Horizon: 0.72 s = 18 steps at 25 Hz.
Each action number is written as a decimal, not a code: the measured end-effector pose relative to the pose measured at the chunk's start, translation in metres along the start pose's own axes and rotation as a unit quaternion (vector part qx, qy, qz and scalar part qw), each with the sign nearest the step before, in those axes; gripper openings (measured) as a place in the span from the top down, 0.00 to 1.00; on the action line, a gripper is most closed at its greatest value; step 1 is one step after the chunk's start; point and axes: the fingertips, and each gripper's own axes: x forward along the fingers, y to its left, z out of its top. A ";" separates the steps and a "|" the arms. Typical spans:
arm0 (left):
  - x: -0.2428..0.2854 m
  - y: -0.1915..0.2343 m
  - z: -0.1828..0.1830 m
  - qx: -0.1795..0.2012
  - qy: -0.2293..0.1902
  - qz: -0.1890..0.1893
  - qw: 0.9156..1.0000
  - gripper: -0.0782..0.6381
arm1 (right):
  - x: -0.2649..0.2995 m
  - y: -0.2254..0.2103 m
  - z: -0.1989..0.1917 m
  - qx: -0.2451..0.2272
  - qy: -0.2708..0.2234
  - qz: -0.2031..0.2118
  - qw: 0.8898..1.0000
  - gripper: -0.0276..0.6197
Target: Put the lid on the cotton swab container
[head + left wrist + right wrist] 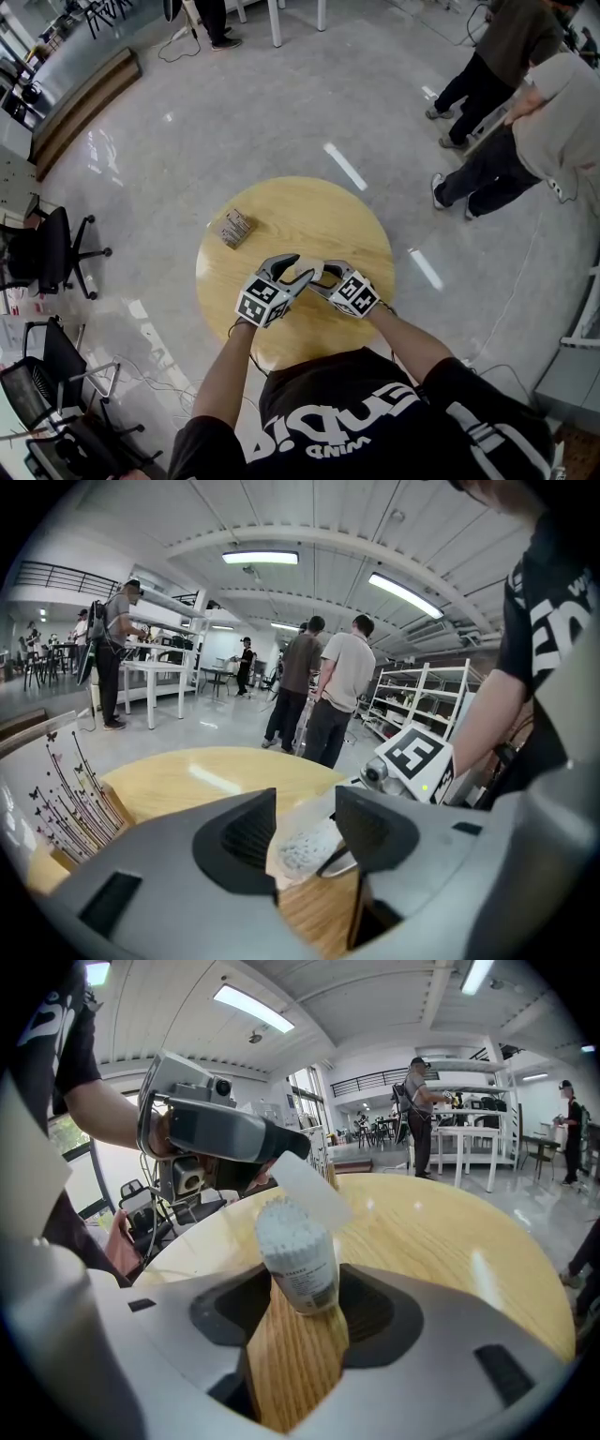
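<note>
On grey floor point(234, 112) — round wooden table point(309, 211)

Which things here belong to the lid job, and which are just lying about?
In the job:
- cotton swab container, gripped by the right gripper
- lid, gripped by the left gripper, near the container's top

Lying about:
- patterned box of sticks near the round table edge
- office chairs on the floor
- bystanders beyond
</note>
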 end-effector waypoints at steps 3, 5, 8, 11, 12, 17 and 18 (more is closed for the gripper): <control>-0.004 -0.004 -0.003 -0.002 0.001 0.004 1.000 0.61 | -0.001 0.001 0.001 0.000 0.002 -0.001 1.000 0.61; -0.005 -0.006 -0.008 -0.005 0.000 0.009 1.000 0.61 | -0.001 0.001 0.000 -0.001 0.004 -0.003 1.000 0.61; -0.004 -0.008 -0.012 -0.013 -0.001 0.016 1.000 0.61 | -0.001 -0.001 -0.001 -0.003 0.004 -0.006 1.000 0.61; -0.004 -0.008 -0.017 -0.022 -0.001 0.022 1.000 0.63 | -0.001 -0.002 -0.002 -0.004 0.006 -0.008 1.000 0.61; -0.005 -0.009 -0.020 -0.024 0.000 0.024 0.999 0.64 | -0.001 -0.001 -0.003 -0.003 0.007 -0.009 1.000 0.61; -0.005 -0.010 -0.028 -0.028 0.001 0.032 0.999 0.65 | 0.000 0.000 -0.005 -0.004 0.008 -0.012 1.000 0.61; -0.006 -0.009 -0.028 -0.028 0.001 0.034 0.999 0.66 | 0.001 0.001 -0.005 -0.003 0.008 -0.012 1.000 0.61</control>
